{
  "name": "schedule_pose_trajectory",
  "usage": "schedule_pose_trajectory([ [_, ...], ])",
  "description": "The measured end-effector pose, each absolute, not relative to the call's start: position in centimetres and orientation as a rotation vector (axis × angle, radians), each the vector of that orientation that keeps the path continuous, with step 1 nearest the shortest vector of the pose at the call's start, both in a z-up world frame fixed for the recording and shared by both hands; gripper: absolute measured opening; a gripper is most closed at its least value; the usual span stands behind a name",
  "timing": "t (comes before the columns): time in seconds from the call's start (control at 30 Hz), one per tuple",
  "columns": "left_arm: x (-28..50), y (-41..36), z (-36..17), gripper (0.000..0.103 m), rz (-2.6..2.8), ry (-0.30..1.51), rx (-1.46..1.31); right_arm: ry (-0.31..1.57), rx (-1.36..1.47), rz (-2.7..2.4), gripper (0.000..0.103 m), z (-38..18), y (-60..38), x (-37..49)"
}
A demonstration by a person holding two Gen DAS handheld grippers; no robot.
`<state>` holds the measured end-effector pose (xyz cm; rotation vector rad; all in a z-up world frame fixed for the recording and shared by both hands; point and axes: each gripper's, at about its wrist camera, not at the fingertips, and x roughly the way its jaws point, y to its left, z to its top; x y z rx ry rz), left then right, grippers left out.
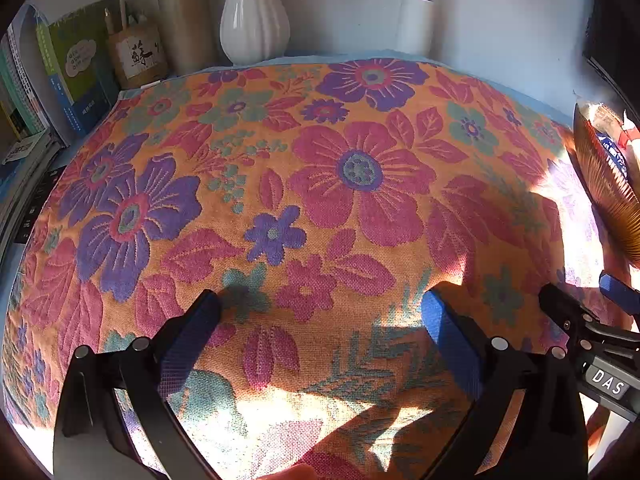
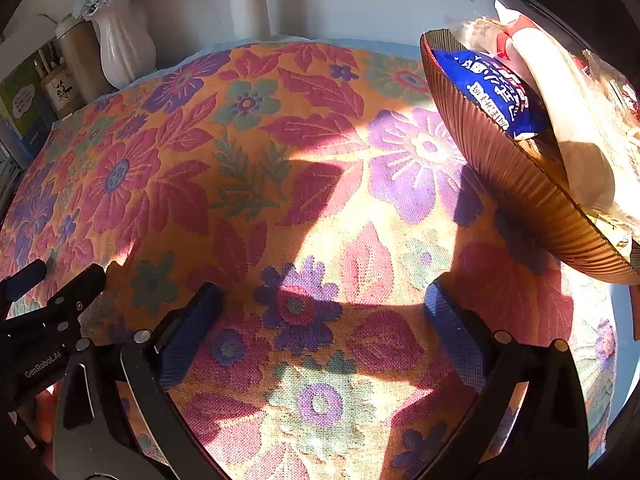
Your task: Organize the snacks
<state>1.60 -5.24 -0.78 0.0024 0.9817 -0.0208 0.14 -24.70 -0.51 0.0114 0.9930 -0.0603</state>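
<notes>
left gripper (image 1: 320,304): jaws spread, empty, low centre of frame over floral cloth (image 1: 320,184)
right gripper (image 2: 320,304): jaws spread, empty, low centre
ribbed bowl (image 2: 500,168): upper right of frame, on cloth
blue snack packet (image 2: 492,92): inside bowl, beside pale wrappers
white vase (image 1: 252,20): top of frame
</notes>
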Motion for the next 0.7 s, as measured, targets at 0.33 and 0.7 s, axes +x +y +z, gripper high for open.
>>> schedule_pose_trajectory([
  [0.33, 1.60, -5.10, -0.81, 0.098, -0.027, 0.984, -0.002, 0.993, 0.012, -0.061, 0.100, -0.51, -24.75, 0.18],
  [0.7, 1.43, -4.99, -0.92, 0.098, -0.030, 0.980, -0.005, 0.991, 0.015, -0.062, 0.100, -0.46, -24.75, 0.12],
])
